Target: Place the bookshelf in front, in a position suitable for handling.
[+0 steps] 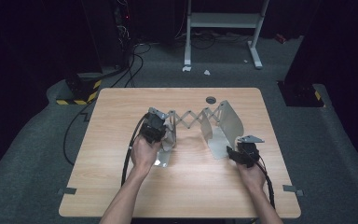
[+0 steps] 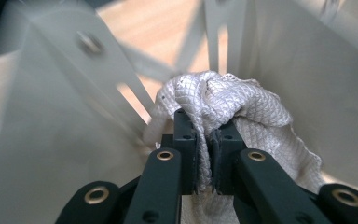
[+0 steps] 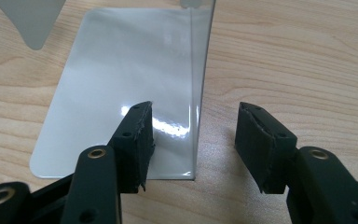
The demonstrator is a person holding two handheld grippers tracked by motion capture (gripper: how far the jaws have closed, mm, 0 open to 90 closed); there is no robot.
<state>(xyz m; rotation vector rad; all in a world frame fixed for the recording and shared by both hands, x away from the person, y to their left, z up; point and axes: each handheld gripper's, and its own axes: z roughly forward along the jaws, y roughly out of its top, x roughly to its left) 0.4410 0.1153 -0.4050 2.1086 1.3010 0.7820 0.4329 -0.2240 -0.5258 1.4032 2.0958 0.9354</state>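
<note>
White quilted cloth (image 2: 223,100) pinched in left hand-held gripper (image 2: 204,140) — right hand-held gripper (image 3: 193,128) gapes at metal plate (image 3: 121,60).

No words, labels, brands or numbers can be read anywhere here. The only sign is the yellow-and-black hazard striping (image 1: 80,94) on the base of a stand on the floor, beyond the table's (image 1: 121,186) far left corner.
</note>
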